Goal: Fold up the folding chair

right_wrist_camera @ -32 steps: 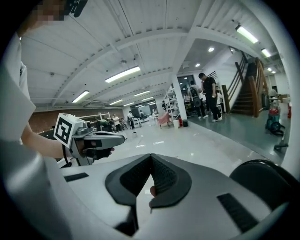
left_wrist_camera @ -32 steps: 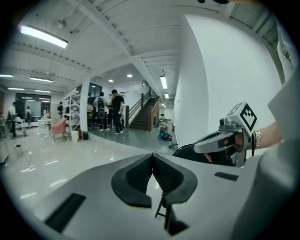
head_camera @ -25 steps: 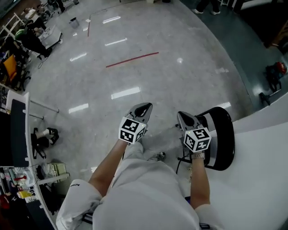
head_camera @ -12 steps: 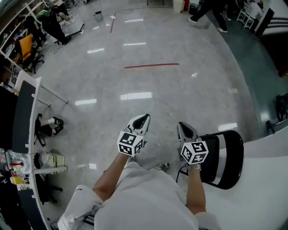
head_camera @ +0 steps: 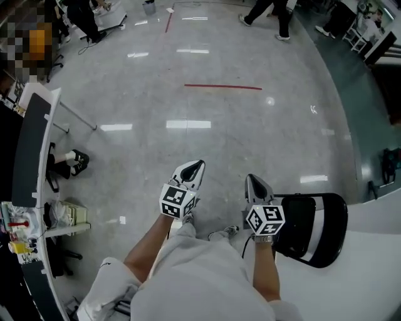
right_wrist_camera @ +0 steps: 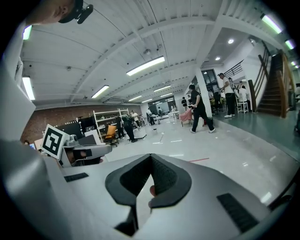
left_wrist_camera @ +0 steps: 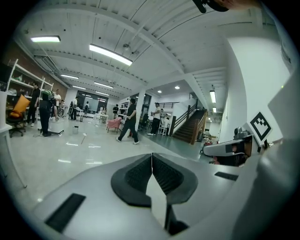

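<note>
Head view, nearest first: the person's white clothing fills the bottom of the frame, and 2 bare forearms reach forward, each hand carrying 1 gripper topped by a marker cube. The left gripper and the right gripper are held side by side above the floor, apart from each other and pointing ahead. The left gripper view shows its ribbed pads pressed together at the tips with nothing between them. The right gripper view shows the same: jaws closed, nothing held. Just to the right of the right gripper and its forearm stands the folding chair, black with a white band, against the edge of a white surface at the lower right. Neither gripper holds it, and from this steep angle it is unclear whether it is open or folded. A dark-topped desk runs along the left edge. Beyond the grippers, the pale polished floor reflects the ceiling lights. Farther out a red line is marked on the floor, and past it 2 people walk. In the left gripper view a staircase rises at the far end of the hall.
</note>
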A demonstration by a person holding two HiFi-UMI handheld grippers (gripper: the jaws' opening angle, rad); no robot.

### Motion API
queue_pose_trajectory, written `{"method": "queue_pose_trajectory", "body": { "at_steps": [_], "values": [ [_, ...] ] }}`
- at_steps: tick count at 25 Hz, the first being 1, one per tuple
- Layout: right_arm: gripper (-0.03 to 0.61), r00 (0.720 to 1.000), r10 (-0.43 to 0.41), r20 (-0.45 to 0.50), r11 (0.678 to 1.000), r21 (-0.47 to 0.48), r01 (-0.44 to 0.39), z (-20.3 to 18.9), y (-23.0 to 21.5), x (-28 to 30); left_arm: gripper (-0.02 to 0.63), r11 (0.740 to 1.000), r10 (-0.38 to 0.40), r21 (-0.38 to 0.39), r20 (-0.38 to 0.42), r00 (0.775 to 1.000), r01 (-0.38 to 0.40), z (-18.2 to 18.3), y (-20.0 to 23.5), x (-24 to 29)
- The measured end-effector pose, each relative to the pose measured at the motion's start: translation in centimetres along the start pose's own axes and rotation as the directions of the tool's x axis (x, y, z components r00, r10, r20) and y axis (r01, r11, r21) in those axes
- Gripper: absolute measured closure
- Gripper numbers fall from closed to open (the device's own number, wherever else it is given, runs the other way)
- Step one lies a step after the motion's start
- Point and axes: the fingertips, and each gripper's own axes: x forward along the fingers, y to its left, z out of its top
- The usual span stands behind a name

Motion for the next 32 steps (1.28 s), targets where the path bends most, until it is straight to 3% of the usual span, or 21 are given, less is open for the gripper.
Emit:
{"method": "queue_pose_trajectory", "body": {
  "at_steps": [8,18,32],
  "values": [
    [0.573,1.0,0.0,0.018,1.0,-0.02,0.001,0.0,6.2,2.8,0.601,1.0,-0.004,0.019,0.031,0.999,0.003,0.5,4.4,-4.6],
    [0.572,0.998,0.036,0.055,0.998,-0.056,-0.033,0.1,12.3,3.5,0.601,0.998,0.057,0.002,0.077,0.995,-0.057,0.6,7.7,-10.2],
    [0.572,0.996,0.059,0.062,0.996,-0.071,-0.055,0.7,11.9,1.6,0.601,0.994,0.113,-0.012,0.106,0.988,-0.113,1.4,5.9,-11.8]
  ]
}}
